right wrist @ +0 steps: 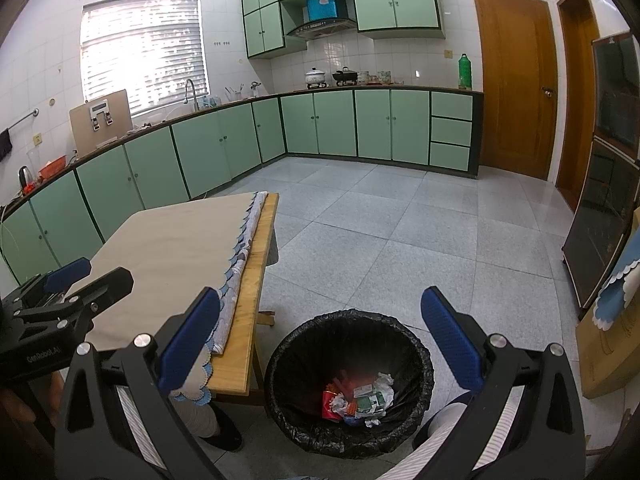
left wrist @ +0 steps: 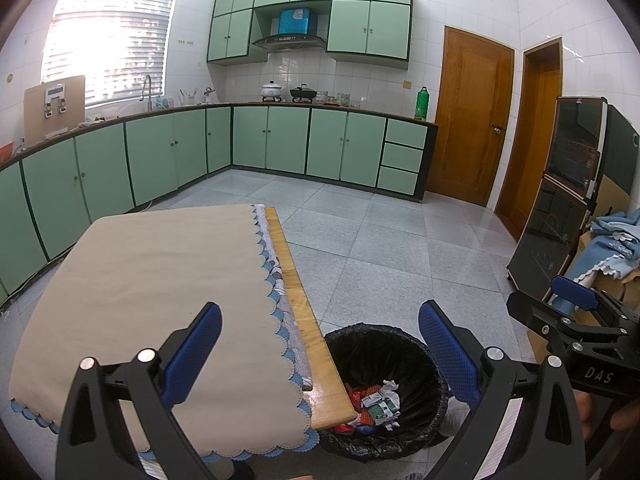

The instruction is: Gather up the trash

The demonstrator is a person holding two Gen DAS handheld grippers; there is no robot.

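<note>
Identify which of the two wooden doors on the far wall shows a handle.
The left door, next to the green bottle. A metal handle shows on its right edge; the right door shows none.

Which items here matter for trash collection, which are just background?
Job:
- black-lined round trash bin
- crumpled paper and wrappers inside it
- beige cloth-covered wooden table
- left gripper, right gripper, both open

Background:
- green plastic bottle
- white lidded pot
- blue cloth

The bin [right wrist: 348,384] stands on the floor [right wrist: 400,232] just right of the table [right wrist: 256,280]; trash [right wrist: 360,398] lies in the bin.
</note>
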